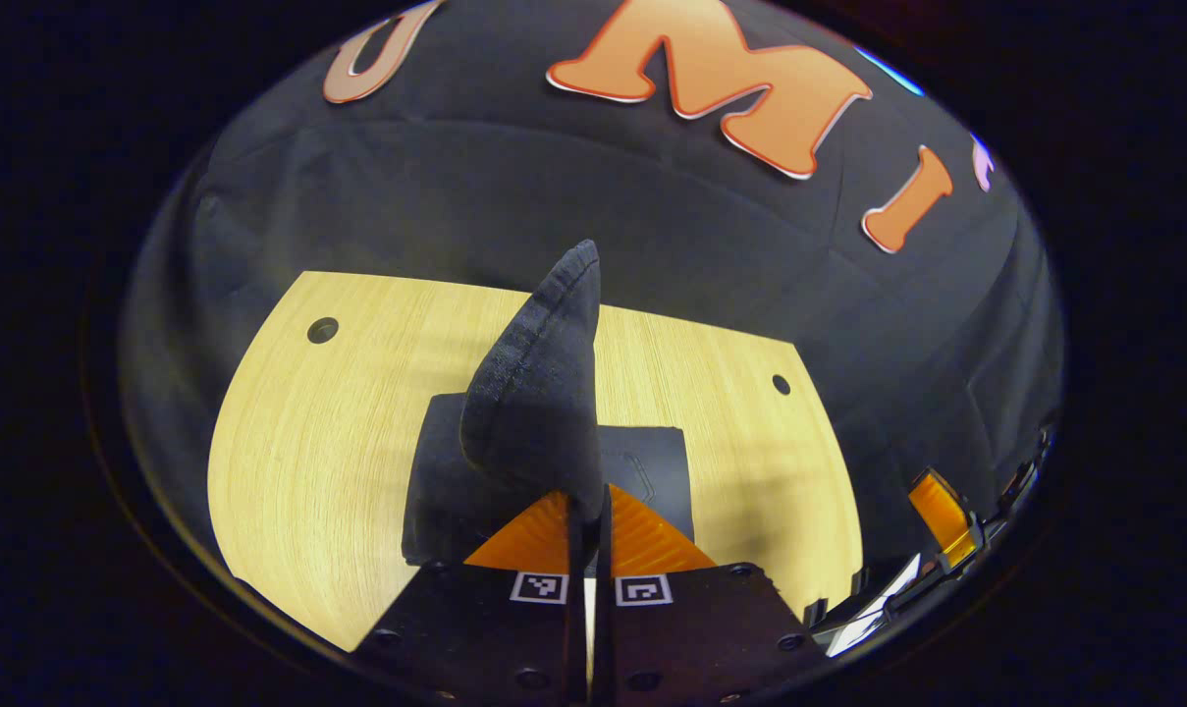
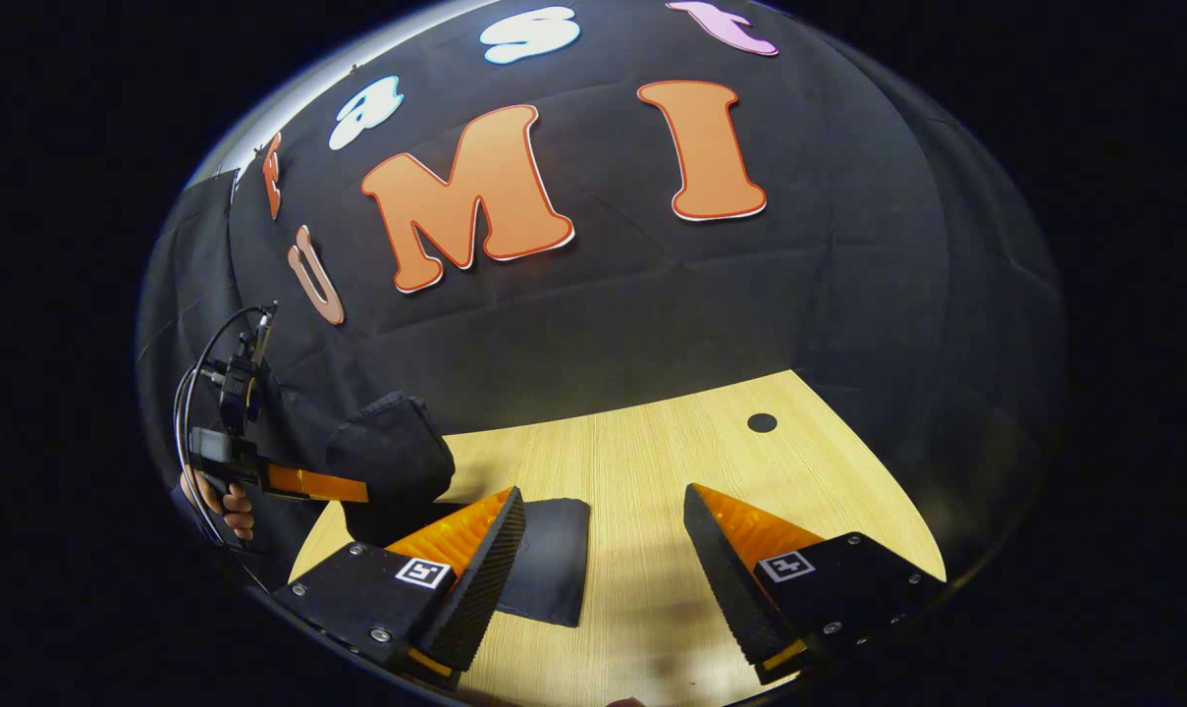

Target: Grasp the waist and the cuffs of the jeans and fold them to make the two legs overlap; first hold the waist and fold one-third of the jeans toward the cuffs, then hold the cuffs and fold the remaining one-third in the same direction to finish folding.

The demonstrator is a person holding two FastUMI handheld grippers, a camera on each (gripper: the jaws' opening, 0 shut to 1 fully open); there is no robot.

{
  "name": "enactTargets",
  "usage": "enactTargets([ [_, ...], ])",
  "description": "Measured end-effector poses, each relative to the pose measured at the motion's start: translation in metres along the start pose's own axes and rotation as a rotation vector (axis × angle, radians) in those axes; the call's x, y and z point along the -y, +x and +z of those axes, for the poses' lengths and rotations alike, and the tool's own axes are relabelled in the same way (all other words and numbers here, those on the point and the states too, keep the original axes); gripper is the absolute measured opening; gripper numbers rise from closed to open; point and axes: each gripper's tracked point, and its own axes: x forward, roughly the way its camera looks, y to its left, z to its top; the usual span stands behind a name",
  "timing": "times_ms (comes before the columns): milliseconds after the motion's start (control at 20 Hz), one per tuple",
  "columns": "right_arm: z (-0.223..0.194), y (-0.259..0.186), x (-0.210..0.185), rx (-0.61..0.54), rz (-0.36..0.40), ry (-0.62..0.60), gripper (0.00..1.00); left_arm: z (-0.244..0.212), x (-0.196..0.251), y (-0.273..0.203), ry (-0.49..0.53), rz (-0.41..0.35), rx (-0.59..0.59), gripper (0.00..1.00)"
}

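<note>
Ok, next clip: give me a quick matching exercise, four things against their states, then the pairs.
Things:
1. left gripper
2. right gripper
3. jeans
4. table

States:
A. open, holding nothing
B. partly lifted, the rest lying folded on the wood
C. shut on dark cloth
D. light wood with round holes

Pairs: 1-C, 2-A, 3-B, 4-D

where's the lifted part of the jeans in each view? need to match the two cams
Left gripper view: the lifted flap of the jeans stands at centre, pinched between the left gripper, with the rest lying flat on the table behind.
Right gripper view: the same flap is at lower left, held up by the left gripper; the right gripper is open, holding nothing.
Shared landmark: the round hole in the table.
</note>
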Motion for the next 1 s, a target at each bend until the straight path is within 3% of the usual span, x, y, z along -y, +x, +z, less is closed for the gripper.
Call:
enactTargets([
  [100,0.001,0.000,0.003,0.007,0.003,0.000,0.98,-0.010,0.008,0.003,0.042,0.005,-0.017,0.04],
  [200,0.002,0.000,0.005,0.010,0.007,0.007,0.98,-0.018,0.028,0.006,0.042,-0.064,-0.024,0.07],
  [300,0.004,0.002,0.002,0.013,0.015,0.012,0.98,-0.014,0.051,-0.007,0.048,-0.137,0.002,0.33],
  [450,0.005,0.001,-0.004,0.018,0.027,0.003,0.98,-0.005,0.055,-0.018,0.096,-0.139,0.063,0.76],
  [550,0.012,-0.001,-0.010,0.040,0.032,-0.009,0.98,0.003,0.053,-0.029,0.107,-0.128,0.115,0.80],
  [650,0.024,-0.003,-0.015,0.079,0.030,-0.019,0.98,0.016,0.048,-0.045,0.122,-0.104,0.188,0.90],
  [1000,0.088,-0.024,-0.039,0.305,0.029,-0.096,1.00,0.060,0.016,-0.137,0.111,0.059,0.521,0.95],
])
